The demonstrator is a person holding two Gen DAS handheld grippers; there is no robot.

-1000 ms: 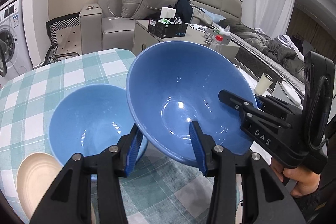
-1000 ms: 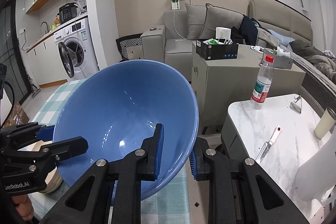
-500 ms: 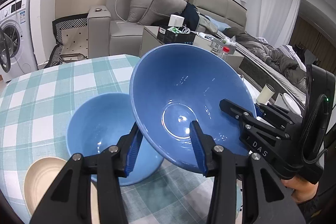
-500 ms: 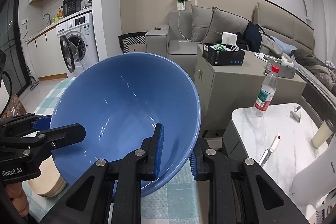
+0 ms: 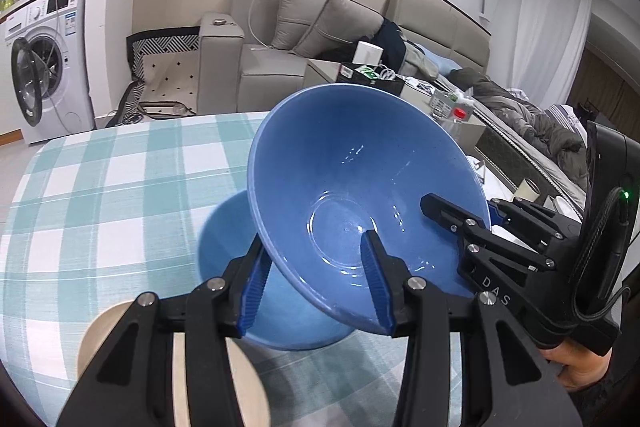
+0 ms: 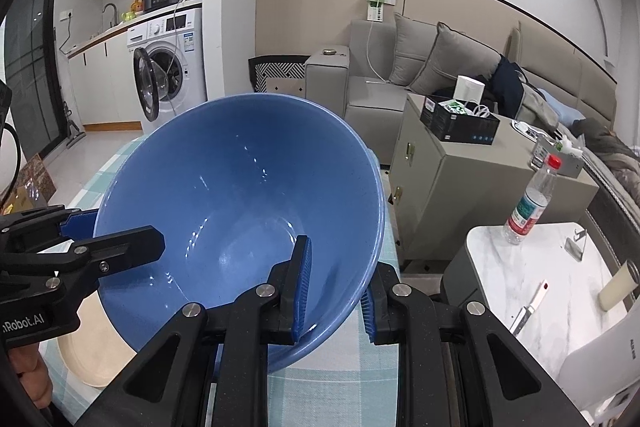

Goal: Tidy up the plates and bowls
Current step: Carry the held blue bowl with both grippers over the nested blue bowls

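1. A large blue bowl is held clear of the desk, tilted, by both grippers at once.
2. The left gripper has its jaws clenched on the near rim of this bowl, one pad inside and one outside against the wall.
3. The right gripper likewise grasps the rim on the opposite side, its jaws pinched tight across the thin wall, one pad inside and one outside.
4. A second blue bowl sits upright on the checked cloth of the desk, directly beneath and partly hidden by the held one. The two appear just apart; contact cannot be confirmed.
5. Beige plates lie on the desk just beside the seated bowl, toward the person. They look stacked, but the count cannot be told.
6. Assessment of progress: the plates appear gathered and one bowl is placed. The held bowl is not yet nested, so the task is judged well under way but incomplete.
7. Remaining work, as judged: level the held bowl, set it into the seated one, and release both grips. Whether other dishes await is not visible.
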